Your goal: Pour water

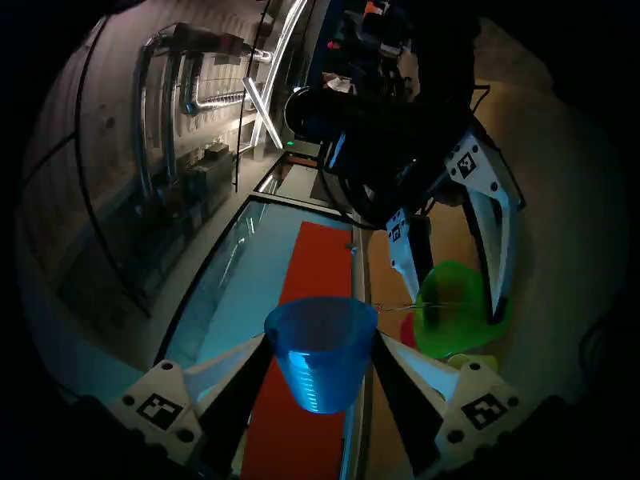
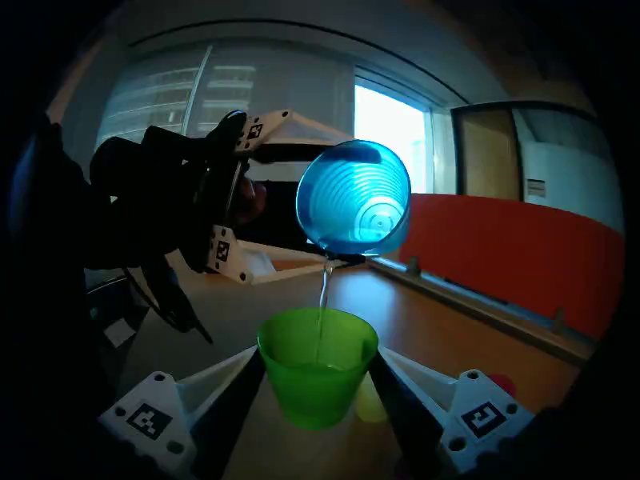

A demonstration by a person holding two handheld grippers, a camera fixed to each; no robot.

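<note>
Presently, entries run left to right.

Left claw (image 1: 322,342): closed to cup width, with both fingers pressing the sides of the blue cup (image 1: 320,360). It holds the cup above the bench (image 2: 448,336), tipped mouth-down toward its neighbour.

Blue cup: thin translucent plastic with a ribbed wall. Judged light, slightly springy and slippery if wet. Best taken mid-wall with a modest squeeze, since a hard one would likely buckle it.

Water stream (image 2: 322,292): a thin thread falling from the blue cup's lower lip into the vessel beneath.

Green cup (image 2: 318,372): of similar make, upright, directly under that lip and apart from it. Some water appears to be inside, but the level is unclear. Whether its base touches the bench cannot be told. It should grow heavier as it fills, so grip it below the rim and hold it level.

Right claw (image 2: 318,358): narrowed onto the green cup, one finger on either flank.

Red panel (image 2: 520,248): stands along the bench's far edge.

Risk: a steeper tilt could splash past the green rim.
</note>
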